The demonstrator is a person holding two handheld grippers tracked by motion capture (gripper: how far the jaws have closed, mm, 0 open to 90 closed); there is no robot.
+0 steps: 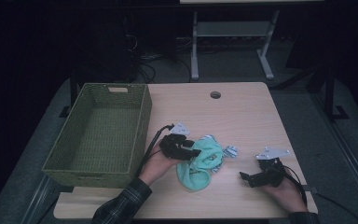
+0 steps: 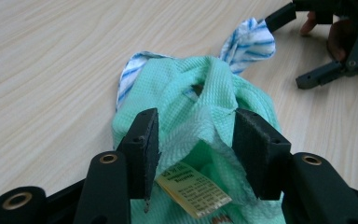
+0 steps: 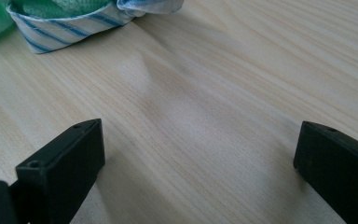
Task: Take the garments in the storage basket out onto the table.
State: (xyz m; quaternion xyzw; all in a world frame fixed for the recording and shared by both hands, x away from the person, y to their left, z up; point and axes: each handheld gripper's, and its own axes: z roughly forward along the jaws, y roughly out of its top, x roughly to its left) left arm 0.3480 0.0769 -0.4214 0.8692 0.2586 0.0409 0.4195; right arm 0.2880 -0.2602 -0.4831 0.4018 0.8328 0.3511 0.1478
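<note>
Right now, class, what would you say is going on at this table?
A person holds a gripper in each hand at a wooden table. The left gripper has its jaws open around a fold of a crumpled mint-green cloth with a yellow label; a blue-striped white cloth lies bunched with it. The right gripper rests open over bare wood, apart from the cloths. A green woven basket stands empty at the left.

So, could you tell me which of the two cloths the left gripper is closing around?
The mint green cloth; the left gripper straddles its bunched fold, while the blue-striped white cloth lies underneath, poking out beyond.
</note>
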